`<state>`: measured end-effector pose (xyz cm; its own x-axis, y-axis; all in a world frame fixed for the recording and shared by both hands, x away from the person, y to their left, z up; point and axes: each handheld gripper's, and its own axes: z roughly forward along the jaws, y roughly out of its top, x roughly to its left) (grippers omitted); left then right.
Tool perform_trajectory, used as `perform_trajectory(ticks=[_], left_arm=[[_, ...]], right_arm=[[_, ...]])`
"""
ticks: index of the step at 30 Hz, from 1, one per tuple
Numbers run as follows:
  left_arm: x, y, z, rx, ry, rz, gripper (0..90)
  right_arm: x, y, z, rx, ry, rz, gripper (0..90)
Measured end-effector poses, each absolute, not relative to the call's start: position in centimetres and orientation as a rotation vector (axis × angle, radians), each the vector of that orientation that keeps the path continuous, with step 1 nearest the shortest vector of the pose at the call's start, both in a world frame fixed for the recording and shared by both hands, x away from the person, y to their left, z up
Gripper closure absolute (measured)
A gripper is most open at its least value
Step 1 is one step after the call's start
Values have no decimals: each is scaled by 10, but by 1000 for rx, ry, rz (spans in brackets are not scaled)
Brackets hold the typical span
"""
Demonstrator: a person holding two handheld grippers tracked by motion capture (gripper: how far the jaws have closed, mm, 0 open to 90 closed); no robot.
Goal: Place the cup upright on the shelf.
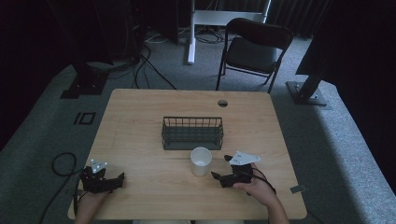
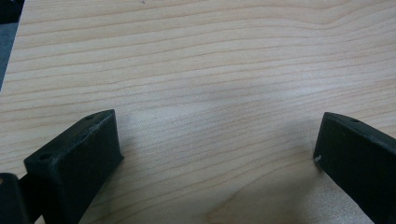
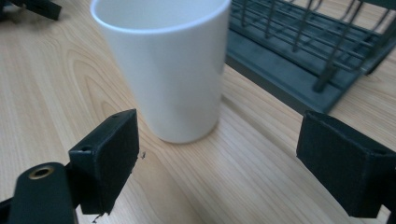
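Grippers at near edge | left gripper (image 1: 103, 179) parked low over bare table (image 1: 140, 121), jaws wide apart, holding nothing, open wood ahead | cup (image 1: 201, 160) upright at centre, just in front of wire basket (image 1: 192, 132), apart from it | right gripper (image 1: 222, 169) just beside cup, jaws spread wide, nothing held, seemingly lined up to take it; basket wall crowds far side.

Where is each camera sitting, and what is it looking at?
High view: above the person's side, looking forward and down at the table, wire basket, white cup; both hands and grippers show.
Left gripper view: rides the left gripper, facing bare tabletop; its open fingers show.
Right gripper view: rides the right gripper, facing the cup; open fingers show.
Shared: cup and basket appear in the high and right gripper views.
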<state>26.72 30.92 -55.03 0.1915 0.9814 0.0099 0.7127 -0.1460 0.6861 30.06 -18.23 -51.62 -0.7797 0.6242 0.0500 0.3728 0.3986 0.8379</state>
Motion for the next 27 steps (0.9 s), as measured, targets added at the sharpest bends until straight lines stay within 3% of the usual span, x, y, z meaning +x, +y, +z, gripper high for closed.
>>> perform_trajectory(ticks=[27], left_arm=[[267,309,-550,1925,1579,638,7]], right_arm=[[308,-144,-516,793,2380,1411,120]])
